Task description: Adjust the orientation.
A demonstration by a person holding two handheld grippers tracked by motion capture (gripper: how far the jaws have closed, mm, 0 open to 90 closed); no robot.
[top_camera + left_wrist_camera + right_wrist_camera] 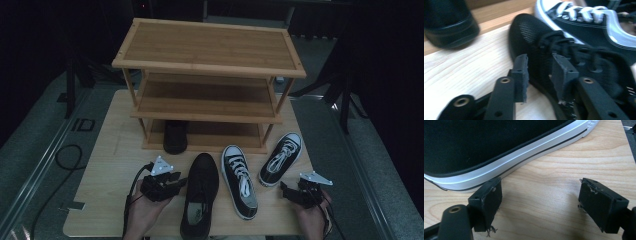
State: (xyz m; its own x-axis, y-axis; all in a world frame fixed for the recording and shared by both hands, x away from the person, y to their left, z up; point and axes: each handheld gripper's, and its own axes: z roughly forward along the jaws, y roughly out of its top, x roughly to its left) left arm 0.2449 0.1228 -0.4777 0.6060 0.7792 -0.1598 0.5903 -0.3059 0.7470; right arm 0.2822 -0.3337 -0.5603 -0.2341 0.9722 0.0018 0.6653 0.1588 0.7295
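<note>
A black mesh lace-up shoe point(200, 192) lies flat on the table, toe toward the rack. My left gripper point(179, 181) sits at its left side. In the left gripper view the jaws point(541, 75) stand partly apart around the shoe's point(536, 42) near side wall by the laces, and no pad visibly presses on it. Two black-and-white canvas sneakers point(239, 181) point(281, 158) lie to the right. My right gripper point(288, 191) rests low by the right sneaker's heel, open wide over bare wood point(540, 202), its left pad point(486, 200) close to the white sole point(506, 162).
A three-tier bamboo shoe rack point(210, 67) stands at the back of the table. Another black shoe point(175, 136) sits on its bottom shelf, also seen in the left gripper view point(449, 25). Cables trail off the table's left edge point(67, 157).
</note>
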